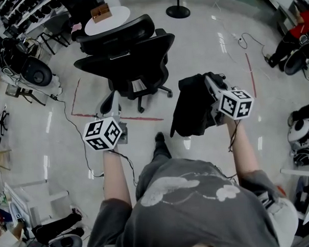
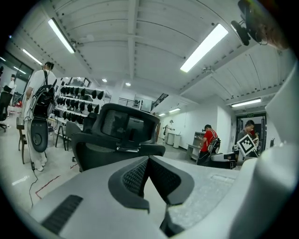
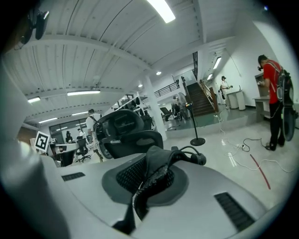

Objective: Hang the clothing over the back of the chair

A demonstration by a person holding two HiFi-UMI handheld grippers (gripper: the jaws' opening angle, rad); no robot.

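Observation:
A black office chair (image 1: 131, 60) stands ahead of me on the shiny floor, its back toward me; the left gripper view shows this chair (image 2: 119, 135) close, the right gripper view has the chair (image 3: 126, 133) further off. My right gripper (image 1: 212, 84) is shut on a black garment (image 1: 192, 111), which hangs bunched to the right of the chair. In the right gripper view the garment (image 3: 156, 170) sits pinched between the pads, a cord with a toggle (image 3: 198, 159) looping off it. My left gripper (image 1: 111, 104) is shut with nothing in it, just left of the chair's base.
A white round table (image 1: 106, 17) with a box stands behind the chair, and a black stand base (image 1: 178, 12) is beyond. Red tape lines (image 1: 144, 118) and a cable (image 1: 75, 129) mark the floor. Seated people and gear line the right edge (image 1: 296, 37) and the left.

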